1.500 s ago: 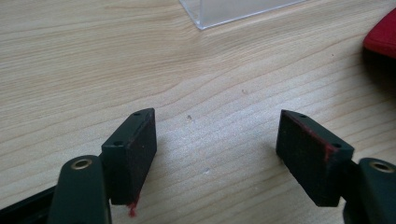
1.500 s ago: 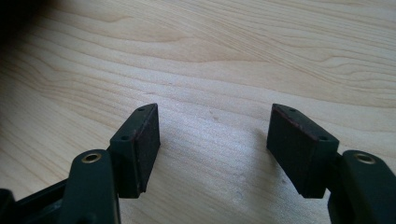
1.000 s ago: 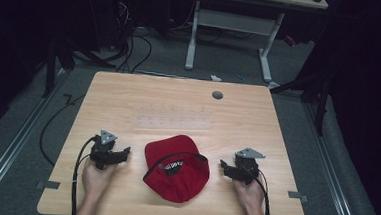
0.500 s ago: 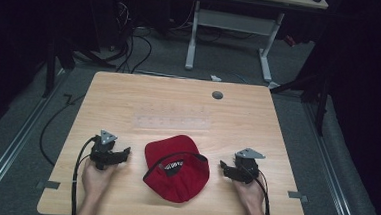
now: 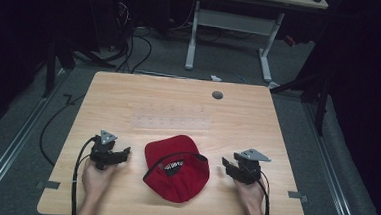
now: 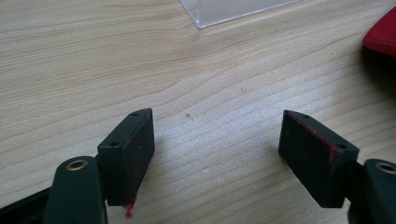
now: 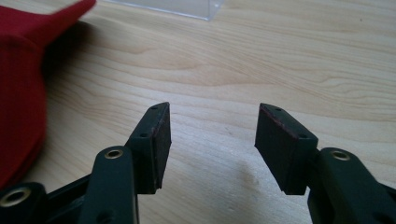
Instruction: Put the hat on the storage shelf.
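A red baseball cap [image 5: 177,169] lies near the table's front edge, between the two hands; its edge shows at the right of the left gripper view [image 6: 384,32] and at the left of the right gripper view [image 7: 21,84]. My left gripper [image 5: 125,152] rests on the table left of the cap, open, nothing between its jaws [image 6: 217,154]. On the cap's right side my right gripper [image 5: 225,164] is also open and empty [image 7: 212,144]. Neither touches the cap.
A clear plastic strip [image 5: 172,121] lies flat on the wooden table [image 5: 129,98] behind the cap; its corner shows in both gripper views [image 6: 224,11] [image 7: 187,7]. A grey cable hole [image 5: 217,95] sits at the back. Cables trail from both grippers off the front edge.
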Motion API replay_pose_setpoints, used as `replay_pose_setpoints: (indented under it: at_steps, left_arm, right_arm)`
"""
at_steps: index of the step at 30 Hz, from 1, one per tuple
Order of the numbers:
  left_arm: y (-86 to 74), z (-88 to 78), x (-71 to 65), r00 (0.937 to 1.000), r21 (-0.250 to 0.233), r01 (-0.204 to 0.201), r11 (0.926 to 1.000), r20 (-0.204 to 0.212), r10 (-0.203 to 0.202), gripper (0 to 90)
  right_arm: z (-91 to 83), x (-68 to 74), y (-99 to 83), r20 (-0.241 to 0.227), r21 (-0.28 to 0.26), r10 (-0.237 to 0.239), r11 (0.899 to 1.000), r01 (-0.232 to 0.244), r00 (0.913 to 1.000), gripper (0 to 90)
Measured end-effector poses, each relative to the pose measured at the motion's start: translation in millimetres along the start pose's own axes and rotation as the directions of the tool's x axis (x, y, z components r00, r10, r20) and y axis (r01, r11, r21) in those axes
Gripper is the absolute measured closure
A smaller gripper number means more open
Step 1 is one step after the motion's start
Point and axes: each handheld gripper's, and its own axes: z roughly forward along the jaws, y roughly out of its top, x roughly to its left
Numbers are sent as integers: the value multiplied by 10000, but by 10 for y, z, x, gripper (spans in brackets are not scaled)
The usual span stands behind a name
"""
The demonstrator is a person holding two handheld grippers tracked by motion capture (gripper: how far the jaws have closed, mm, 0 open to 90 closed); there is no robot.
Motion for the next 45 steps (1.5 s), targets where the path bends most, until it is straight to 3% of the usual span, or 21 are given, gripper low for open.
replay_pose_setpoints:
  at_steps: [3, 5, 11, 14, 15, 17, 19, 23, 24, 27, 28, 40, 45]
  left_arm:
    - [1, -1, 3, 10000, 16, -9, 10000, 9, 9, 268]
    - [-1, 0, 0, 10000, 16, -34, 10000, 4, 34, 264]
    - [-4, 3, -3, 10000, 76, -64, 10000, 69, 63, 243]
    - [-5, 3, -4, 9999, 87, -98, 9999, 62, 97, 242]
    - [-4, 2, -5, 9999, 95, -87, 9999, 63, 86, 242]
    - [-5, 3, -4, 9999, 85, -97, 9999, 61, 96, 242]
    - [-4, 3, -5, 10000, 87, -71, 9999, 70, 70, 242]
    - [1, 12, -4, 9999, 85, -49, 10000, 90, 48, 247]
    - [0, 12, -5, 10000, 73, -44, 10000, 79, 44, 246]
    - [-1, 10, -7, 10000, 57, -27, 10000, 67, 26, 247]
    - [-1, 10, -7, 10000, 53, -20, 10000, 68, 20, 248]
    - [-1, 9, -5, 10000, 68, -34, 10000, 71, 34, 248]
    - [-3, 7, -7, 10000, 76, -57, 10000, 54, 57, 245]
  right_arm:
    - [-58, 12, 8, -87, -141, -27, 9999, 25, 10000, 452]
    - [-154, 32, 16, -455, -382, 221, 9990, -238, 9987, 429]
    - [-355, 175, 5, -770, -820, -358, 9962, 294, 9964, 395]
    - [-386, 235, 9, -1360, -693, -287, 9974, 194, 9903, 371]
    - [-386, 235, 9, -1360, -693, -287, 9974, 194, 9903, 371]
    - [-424, 385, 44, -1658, -914, -794, 9937, 648, 9830, 349]
    - [-423, 415, 52, -1709, -950, -895, 9927, 741, 9812, 343]
    - [-313, 523, 102, -1878, -1006, -959, 9919, 780, 9775, 347]
    - [-219, 579, 154, -2098, -807, -899, 9940, 744, 9736, 346]
    - [-149, 635, 196, -2089, -670, -1070, 9932, 950, 9721, 348]
    - [-64, 671, 231, -2178, -384, -1061, 9942, 1001, 9702, 347]
    - [272, 644, 253, -2552, 433, -321, 9981, 446, 9663, 423]
    - [396, 636, 229, -2839, 747, 12, 9970, 209, 9589, 506]
